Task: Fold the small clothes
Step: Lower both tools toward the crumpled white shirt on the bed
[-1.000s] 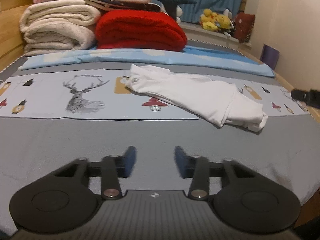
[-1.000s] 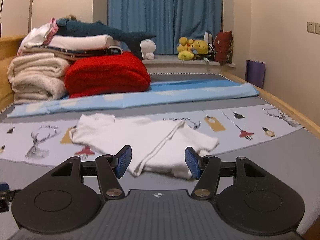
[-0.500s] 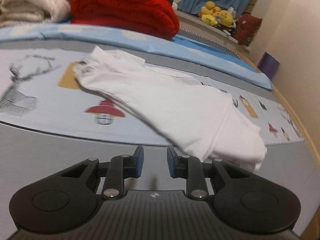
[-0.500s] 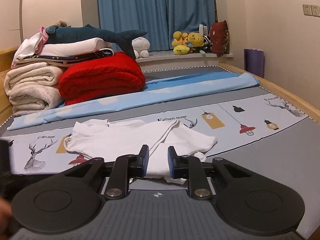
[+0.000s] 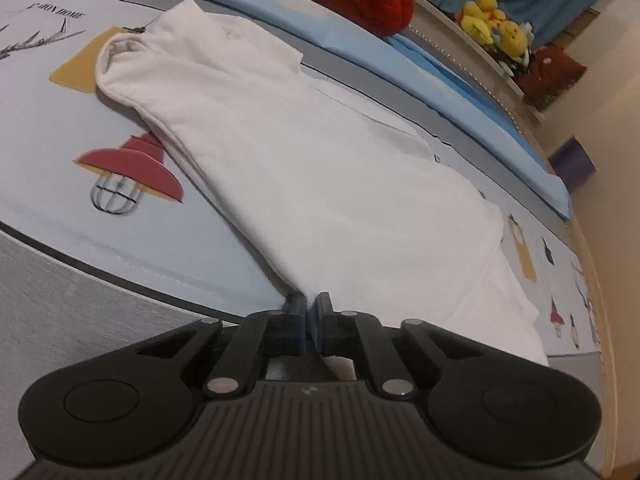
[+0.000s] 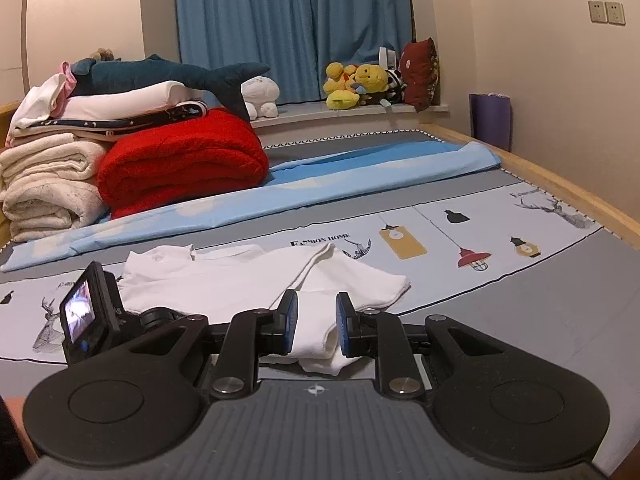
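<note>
A small white shirt [image 5: 320,168] lies partly folded on the printed bed cover [image 5: 60,152]. My left gripper [image 5: 308,312] is shut on the shirt's near edge, low against the bed. In the right wrist view the same shirt [image 6: 248,280] lies across the cover. My right gripper [image 6: 316,320] is at the shirt's near right corner, its blue pads [image 6: 289,320] a hand's width apart with a fold of white cloth between them, not pinched. The left gripper's camera body [image 6: 88,312] shows at the left there.
A red blanket [image 6: 180,164] and a stack of cream towels [image 6: 44,188] with a plush shark stand at the bed's back left. A light blue sheet [image 6: 320,188] lies across the bed. Plush toys [image 6: 360,84] sit on the sill. A wooden bed rail [image 6: 560,184] runs along the right.
My left gripper has moved forward and down to the shirt and closed on its edge. My right gripper has moved onto the shirt's corner, its jaws slightly wider than half a second ago.
</note>
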Demonstrator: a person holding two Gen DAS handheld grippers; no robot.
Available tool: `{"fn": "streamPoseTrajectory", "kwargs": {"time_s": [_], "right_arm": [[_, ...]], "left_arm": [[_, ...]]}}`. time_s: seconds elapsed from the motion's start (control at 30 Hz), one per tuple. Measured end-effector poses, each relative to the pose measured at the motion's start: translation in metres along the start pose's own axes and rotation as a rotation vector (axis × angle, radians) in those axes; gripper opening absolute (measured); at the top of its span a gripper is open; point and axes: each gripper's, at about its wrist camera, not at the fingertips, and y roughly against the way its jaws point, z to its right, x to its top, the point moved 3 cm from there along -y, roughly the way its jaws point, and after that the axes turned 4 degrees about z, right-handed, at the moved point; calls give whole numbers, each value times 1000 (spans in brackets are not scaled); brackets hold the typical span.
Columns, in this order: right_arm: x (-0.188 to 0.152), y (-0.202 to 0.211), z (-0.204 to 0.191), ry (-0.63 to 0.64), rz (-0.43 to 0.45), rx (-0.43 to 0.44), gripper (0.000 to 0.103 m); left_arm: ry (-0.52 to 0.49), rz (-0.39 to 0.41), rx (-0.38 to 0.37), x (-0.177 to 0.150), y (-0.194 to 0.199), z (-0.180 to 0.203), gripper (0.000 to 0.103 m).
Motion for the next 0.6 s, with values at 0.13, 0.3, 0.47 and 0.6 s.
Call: {"fn": "streamPoseTrajectory", "kwargs": {"time_s": [0.13,0.3,0.47,0.6], "right_arm": [[1,-3,1,-11,2,-23,21],[-1,-5,1,-75,-18,-25,21],[-7,-7,-7,-111,-66,4,22],[-18,-16,-12,-133,-139,26,28]], "left_arm": [[-198,31,-53,22,56,-18,3],[-401,-20,-47,39,152,-98,2],[-485,-96,72,34,232,-228,1],[-311,-180,81,14,252,-301,0]]}}
